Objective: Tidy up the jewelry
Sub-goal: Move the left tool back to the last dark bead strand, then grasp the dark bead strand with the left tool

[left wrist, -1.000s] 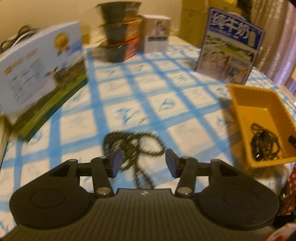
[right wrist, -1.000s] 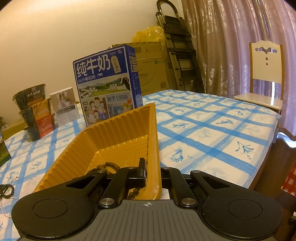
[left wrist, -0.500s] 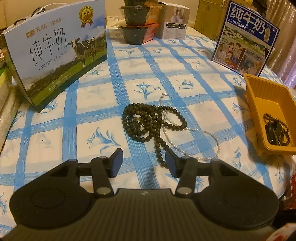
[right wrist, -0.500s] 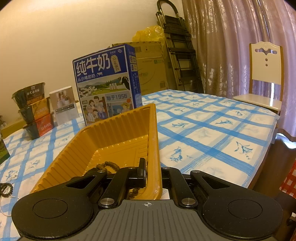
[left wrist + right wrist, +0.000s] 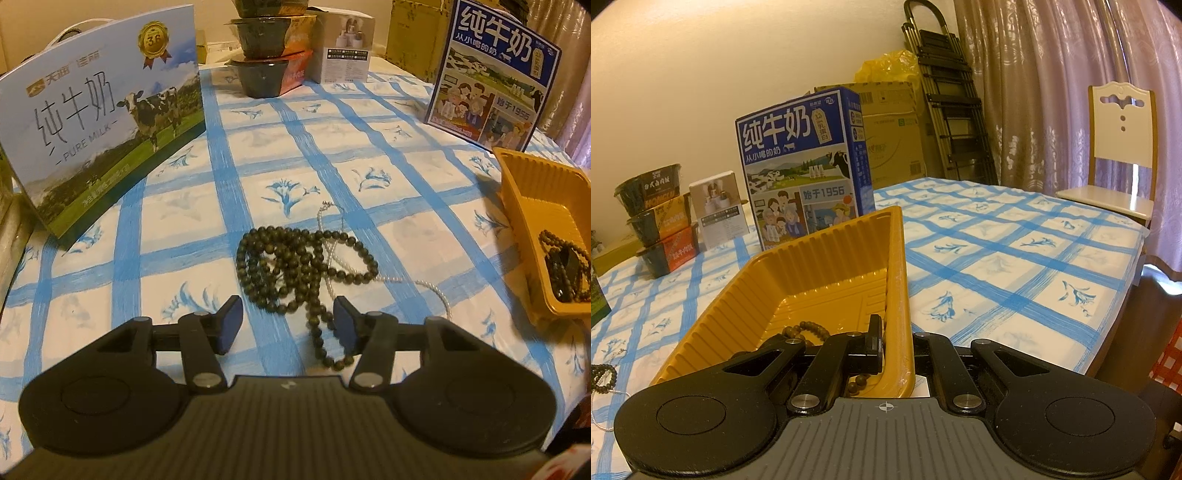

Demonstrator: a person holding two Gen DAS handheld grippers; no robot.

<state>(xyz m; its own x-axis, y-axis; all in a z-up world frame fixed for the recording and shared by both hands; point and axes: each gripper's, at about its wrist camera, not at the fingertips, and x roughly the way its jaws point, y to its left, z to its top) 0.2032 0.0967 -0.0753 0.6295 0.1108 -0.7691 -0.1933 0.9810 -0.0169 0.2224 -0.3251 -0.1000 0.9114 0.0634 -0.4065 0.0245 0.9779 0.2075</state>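
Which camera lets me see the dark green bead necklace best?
The left wrist view. The dark green bead necklace lies whole on the checked tablecloth, just ahead of the left gripper, tangled with a thin pearl strand. The right wrist view shows only a few beads at its left edge.

I am working in somebody's home, at a dining table (image 5: 1015, 258) under a white cloth with blue checks and flowers. Ahead of my right tongs (image 5: 897, 345) a white-backed dining chair (image 5: 1115, 155) stands at the table's far edge, with long patterned curtains (image 5: 1052, 92) behind it. A folded stepladder (image 5: 945, 92) and cardboard boxes (image 5: 890, 140) lean by the wall. Beyond my left tongs (image 5: 286, 325) sit milk cartons (image 5: 103, 122) and stacked instant-meal bowls (image 5: 266, 48).
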